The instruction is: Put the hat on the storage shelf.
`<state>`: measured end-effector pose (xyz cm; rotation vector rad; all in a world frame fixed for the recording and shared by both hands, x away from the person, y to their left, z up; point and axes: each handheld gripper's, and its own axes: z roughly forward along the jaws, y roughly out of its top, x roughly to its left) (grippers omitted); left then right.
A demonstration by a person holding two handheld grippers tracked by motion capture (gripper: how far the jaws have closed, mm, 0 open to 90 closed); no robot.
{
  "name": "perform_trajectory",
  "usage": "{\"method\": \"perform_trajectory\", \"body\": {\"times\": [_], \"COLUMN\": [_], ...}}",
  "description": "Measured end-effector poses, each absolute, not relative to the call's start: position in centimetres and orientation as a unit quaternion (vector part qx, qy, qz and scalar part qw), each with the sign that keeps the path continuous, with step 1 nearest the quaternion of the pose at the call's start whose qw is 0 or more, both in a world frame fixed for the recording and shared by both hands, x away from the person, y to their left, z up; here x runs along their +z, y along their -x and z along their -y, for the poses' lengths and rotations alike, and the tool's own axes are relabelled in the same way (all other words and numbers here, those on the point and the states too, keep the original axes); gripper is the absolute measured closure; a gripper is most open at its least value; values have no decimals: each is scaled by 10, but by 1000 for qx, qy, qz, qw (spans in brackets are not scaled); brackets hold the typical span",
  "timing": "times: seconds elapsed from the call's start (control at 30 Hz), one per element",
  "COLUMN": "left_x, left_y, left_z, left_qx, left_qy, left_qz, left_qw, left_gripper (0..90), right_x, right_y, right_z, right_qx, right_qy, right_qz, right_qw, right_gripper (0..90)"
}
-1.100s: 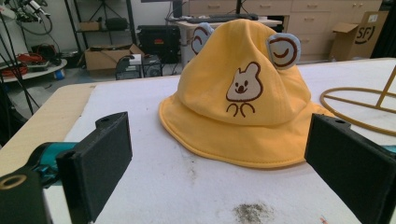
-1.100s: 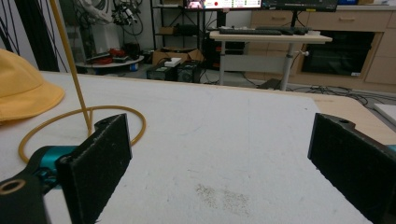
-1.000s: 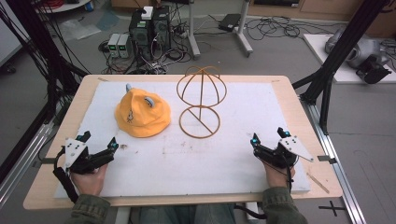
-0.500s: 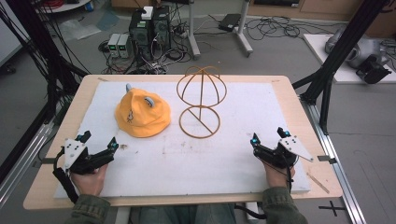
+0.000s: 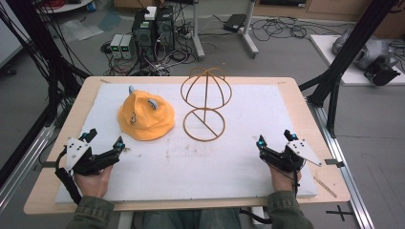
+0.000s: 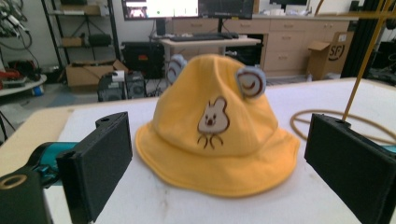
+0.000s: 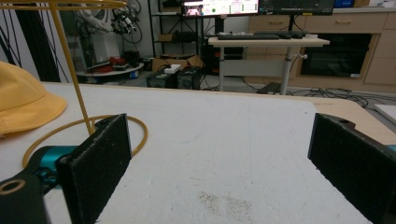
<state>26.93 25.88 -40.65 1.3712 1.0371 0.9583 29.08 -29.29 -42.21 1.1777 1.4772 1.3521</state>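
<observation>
Evidently nothing has yet been accomplished: the yellow hat lies flat on the white mat, just beside the wire hat stand and on its left as seen from the high view, brim down and not touched by anything. The stand is bare, its round base resting on the mat and its dome frame carrying nothing. The left gripper is held near the hat on the person's side, jaws wide apart and holding nothing; in the left gripper view the hat is framed squarely between the two pads. The right gripper is kept well apart from the stand, likewise spread open and holding nothing. Judged from this, the reach, the grasp and the placing of the hat on the stand all remain to be done.
</observation>
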Motion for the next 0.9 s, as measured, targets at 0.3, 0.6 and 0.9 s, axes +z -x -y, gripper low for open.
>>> {"method": "perform_trajectory", "body": {"times": [0.3,0.6,0.9], "left_x": [-381,-395,-410], "left_y": [-323,-370,-386], "left_z": [-236,-204,-204], "left_qx": [377,361,338], "left_qy": [-601,-635,-637], "left_qz": [-461,-478,-521], "left_qw": [533,488,456], "left_gripper": [86,138,280], "right_x": [-423,-423,-423], "right_y": [-293,-294,-294], "right_z": [293,295,296], "right_qx": [538,541,547], "right_qy": [-467,-468,-468], "right_qz": [-581,-579,-576], "right_qw": [392,391,388], "right_gripper": [58,58,58]}}
